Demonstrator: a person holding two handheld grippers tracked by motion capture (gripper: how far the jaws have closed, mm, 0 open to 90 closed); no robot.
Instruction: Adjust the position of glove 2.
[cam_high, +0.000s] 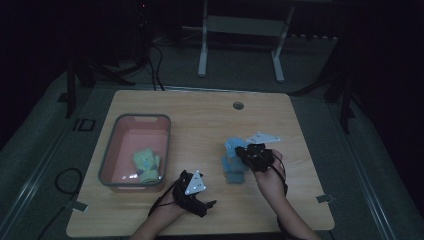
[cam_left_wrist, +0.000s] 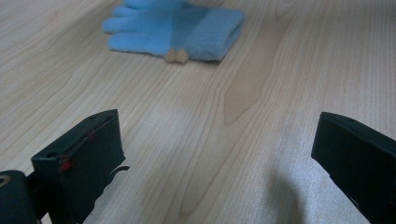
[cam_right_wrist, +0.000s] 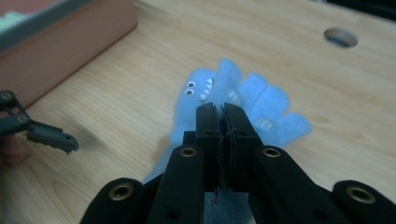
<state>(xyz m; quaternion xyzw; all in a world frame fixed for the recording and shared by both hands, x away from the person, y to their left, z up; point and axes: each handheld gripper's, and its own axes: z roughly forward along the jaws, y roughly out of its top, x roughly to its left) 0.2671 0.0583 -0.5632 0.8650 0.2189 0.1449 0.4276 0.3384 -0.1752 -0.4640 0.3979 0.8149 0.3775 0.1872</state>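
Note:
My right gripper (cam_right_wrist: 222, 109) is shut on a light blue glove (cam_right_wrist: 247, 100) that has a face with eyes and teeth; the jaws pinch its fabric and hold it just above the table. In the high view the right gripper (cam_high: 243, 151) is right of centre with this glove (cam_high: 231, 147) at its tips. Beneath it a second blue glove (cam_high: 235, 175) lies flat on the wood, also ahead of the left gripper as the blue glove (cam_left_wrist: 173, 32) with a small tan bow. My left gripper (cam_high: 202, 202) rests near the front edge, and its jaws (cam_left_wrist: 215, 154) stand wide open with bare wood between them.
A pink bin with a grey rim (cam_high: 111, 145) stands at the left and holds a green glove (cam_high: 146, 164); its wall (cam_right_wrist: 70, 42) is near my right gripper. The table (cam_high: 200, 115) has a round hole (cam_high: 238, 105) at the back. A metal frame (cam_high: 202, 50) stands behind.

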